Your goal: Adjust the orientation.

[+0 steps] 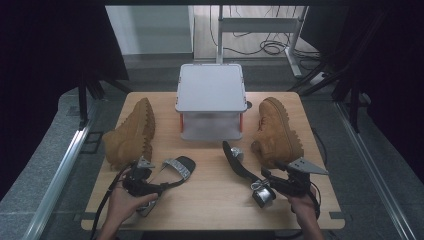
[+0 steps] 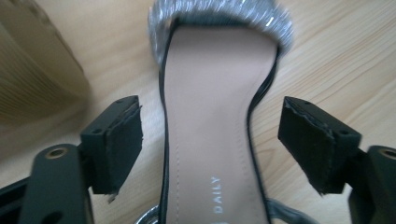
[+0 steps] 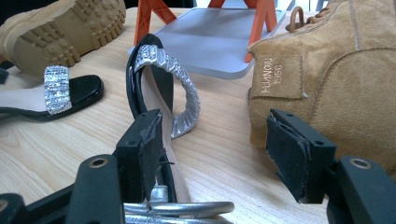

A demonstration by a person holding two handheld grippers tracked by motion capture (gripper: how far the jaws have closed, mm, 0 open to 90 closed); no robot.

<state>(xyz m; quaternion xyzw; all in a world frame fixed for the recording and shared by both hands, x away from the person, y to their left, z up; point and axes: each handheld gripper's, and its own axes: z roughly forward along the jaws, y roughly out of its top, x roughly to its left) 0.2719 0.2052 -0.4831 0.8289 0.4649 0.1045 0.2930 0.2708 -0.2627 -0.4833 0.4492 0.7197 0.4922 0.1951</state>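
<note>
Lying flat on the table (image 1: 210, 200), the left sandal (image 1: 172, 172) has its silver strap (image 2: 219, 18) away from the person, and the left tongs (image 1: 150, 189) stand over its heel part. In the left gripper view both pads (image 2: 119, 149) are apart from the insole, with bare wood on each side, so these tongs are open and hold nothing. The right sandal (image 1: 242, 167) lies on its side beside the right tan boot (image 1: 277, 132). The right tongs (image 1: 272, 187) are wide open around its heel end; the one pad (image 3: 147, 149) seems to touch the sole edge, the other pad is well apart. A left tan boot (image 1: 131, 132) lies on its side near the left sandal. A grey box (image 1: 211, 100) stands between the boots.
</note>
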